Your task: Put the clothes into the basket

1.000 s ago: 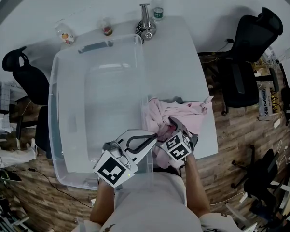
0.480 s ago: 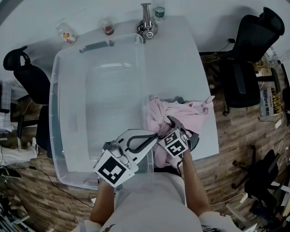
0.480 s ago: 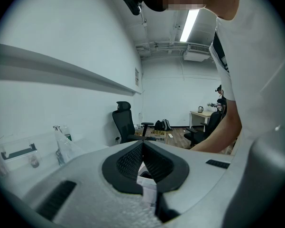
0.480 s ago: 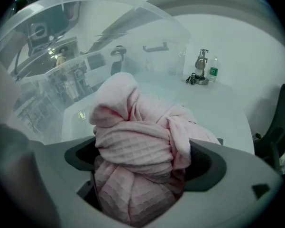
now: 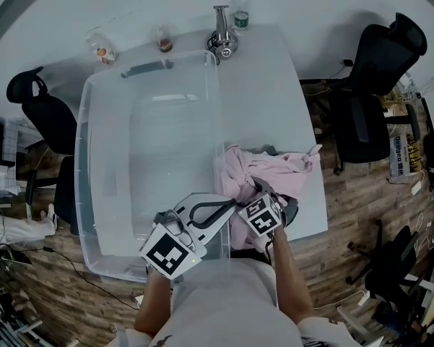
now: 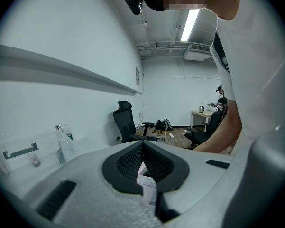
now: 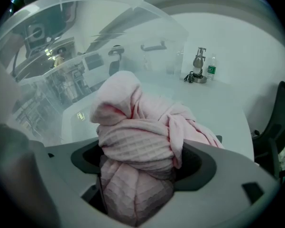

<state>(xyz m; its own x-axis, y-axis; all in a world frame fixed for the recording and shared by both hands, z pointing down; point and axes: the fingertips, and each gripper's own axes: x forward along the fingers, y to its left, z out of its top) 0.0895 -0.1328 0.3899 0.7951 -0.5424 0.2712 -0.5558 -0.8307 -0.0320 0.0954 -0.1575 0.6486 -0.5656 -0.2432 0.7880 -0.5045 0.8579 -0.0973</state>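
**Right gripper pinching pink clothes beside a clear basket**

Seen from above, a large clear plastic basket [image 5: 83,157] takes up the left half of a white table [image 5: 267,85]. A heap of pink clothes [image 5: 278,168] lies on the table just to the right of the basket, near the table's front edge and outside the basket.

The right gripper [image 5: 255,188] points steeply down into the near side of the heap. Its own view shows a bunched fold of the waffle-textured pink clothes [image 7: 133,127] filling the gap between the jaws. The jaws have just been closing, and they now press on the fabric from both sides. The clear wall of the basket [image 7: 109,23] rises behind the heap.

The left gripper [image 5: 229,205] hangs over the near right corner of the basket, close to the right gripper. In its own view, the left gripper [image 6: 142,144] has its two black pads meeting at the tips, and no clothing sits between them.

At the far edge of the table stand a water bottle [image 5: 236,14], a metal stand [image 5: 220,38] and two small jars [image 5: 162,42]. A black office chair [image 5: 379,63] stands on the wooden floor to the right, and another chair [image 5: 36,107] to the left.
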